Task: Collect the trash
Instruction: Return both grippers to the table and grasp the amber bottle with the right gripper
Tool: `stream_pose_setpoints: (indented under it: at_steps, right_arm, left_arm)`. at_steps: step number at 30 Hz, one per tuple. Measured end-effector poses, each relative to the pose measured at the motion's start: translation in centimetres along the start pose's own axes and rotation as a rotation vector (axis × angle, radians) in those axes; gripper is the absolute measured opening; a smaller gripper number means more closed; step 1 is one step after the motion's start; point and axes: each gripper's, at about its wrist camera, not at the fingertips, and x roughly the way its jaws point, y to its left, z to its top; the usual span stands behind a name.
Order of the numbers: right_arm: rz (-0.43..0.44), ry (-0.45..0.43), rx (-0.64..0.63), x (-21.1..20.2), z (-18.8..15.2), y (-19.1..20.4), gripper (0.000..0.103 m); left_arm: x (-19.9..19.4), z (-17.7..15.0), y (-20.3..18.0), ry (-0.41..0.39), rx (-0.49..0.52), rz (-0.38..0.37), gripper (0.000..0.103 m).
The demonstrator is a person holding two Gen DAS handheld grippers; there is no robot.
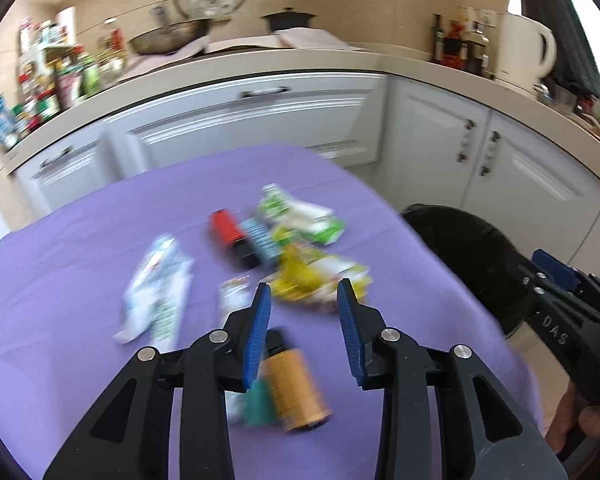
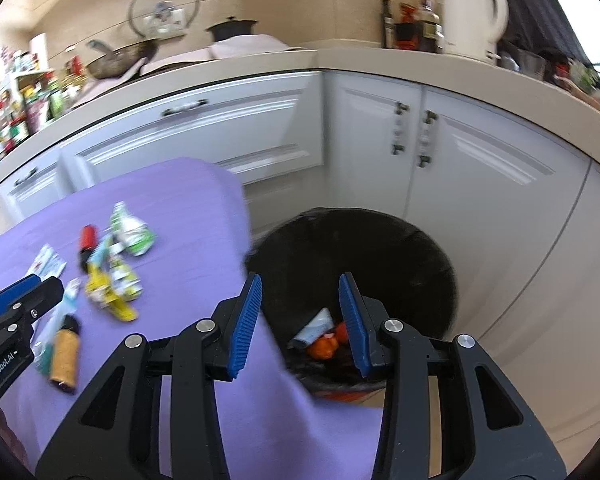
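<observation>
Your left gripper (image 1: 304,296) hangs partly open and empty above the wrappers (image 1: 300,248) scattered on the purple table (image 1: 60,272). Your right gripper (image 2: 300,292), also partly open and empty, hovers over the black bin (image 2: 380,248) beside it.

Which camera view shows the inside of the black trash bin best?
The right wrist view: the trash bin lies open below the right gripper, with orange pieces and a wrapper inside. The left wrist view shows only its dark side beyond the table edge.
</observation>
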Motion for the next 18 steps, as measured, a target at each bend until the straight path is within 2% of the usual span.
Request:
stream_pose_setpoints:
  at_steps: [8,18]
  right_arm:
    - [0.092,0.012,-0.075,-1.6,-1.3,5.7,0.039]
    - [0.175,0.052,-0.173,-2.1,-3.1,11.7,0.039]
  left_arm:
    - [-2.0,-2.8,6.5,0.013,-0.089,0.110,0.039]
    - [-3.1,-5.4,12.1,0.028,-0.161,0.188,0.043]
